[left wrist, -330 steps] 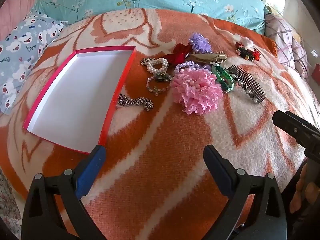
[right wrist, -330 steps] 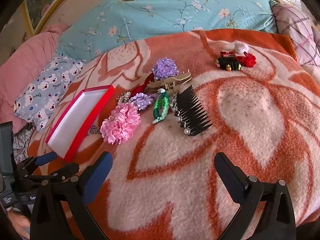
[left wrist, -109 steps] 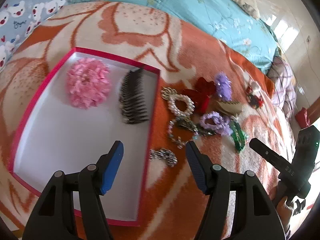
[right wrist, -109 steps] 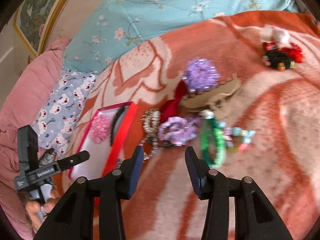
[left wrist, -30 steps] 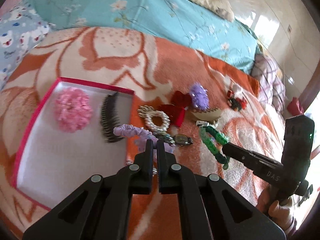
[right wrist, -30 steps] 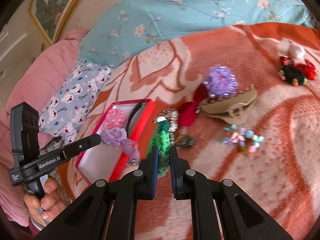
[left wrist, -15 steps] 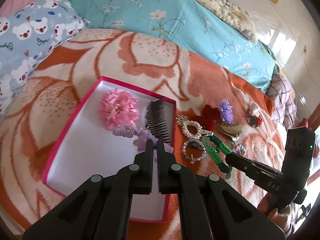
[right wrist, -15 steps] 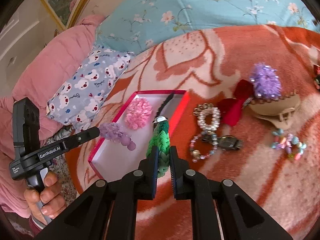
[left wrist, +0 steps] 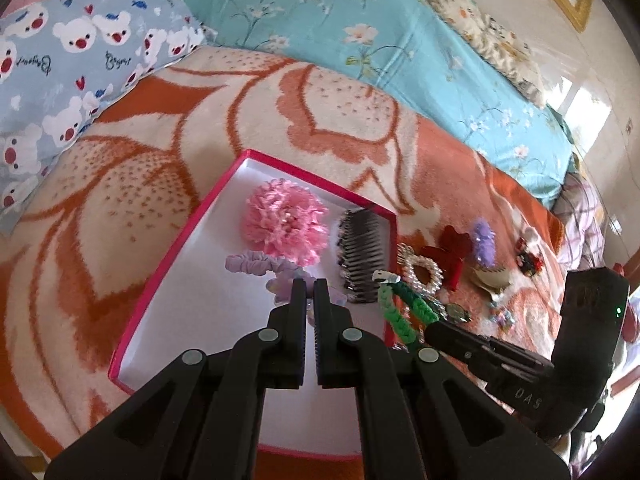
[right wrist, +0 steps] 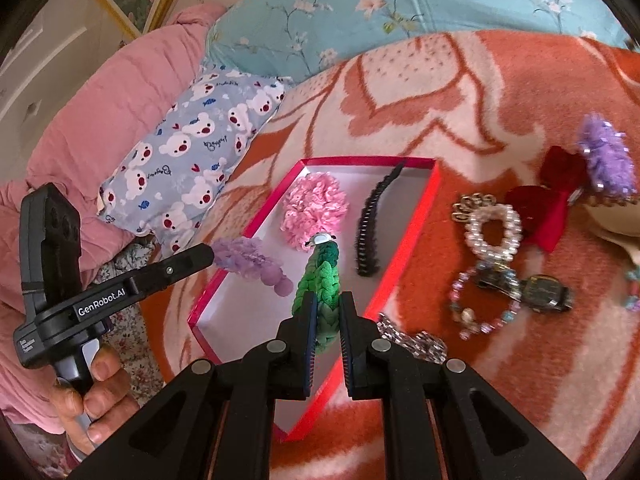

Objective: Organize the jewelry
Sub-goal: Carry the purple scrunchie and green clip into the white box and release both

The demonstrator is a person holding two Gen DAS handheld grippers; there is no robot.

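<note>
A red-walled box (left wrist: 320, 180) (right wrist: 416, 224) with a white floor lies on the orange blanket. Inside rest a pink flower scrunchie (left wrist: 286, 226) (right wrist: 314, 208) and a black comb (left wrist: 360, 256) (right wrist: 370, 232). My left gripper (left wrist: 310, 286) (right wrist: 210, 254) is shut on a lilac scrunchie (left wrist: 256, 262) (right wrist: 250, 262) that hangs over the box floor. My right gripper (right wrist: 324, 300) is shut on a green braided bracelet (right wrist: 320, 280) (left wrist: 400, 310), held over the box's right side.
Loose on the blanket right of the box lie a pearl bracelet (right wrist: 494, 232), a bead bracelet (right wrist: 476, 306), a watch (right wrist: 542, 294), a silver chain (right wrist: 416, 342), a red bow (right wrist: 554, 196), a purple pom-pom (right wrist: 606, 160) and a beige claw clip (left wrist: 490, 278). Pillows (left wrist: 60, 64) border the far side.
Both grippers have carried their pieces leftward from over the blanket to above the box. The lilac scrunchie and the green bracelet now hang over the white floor.
</note>
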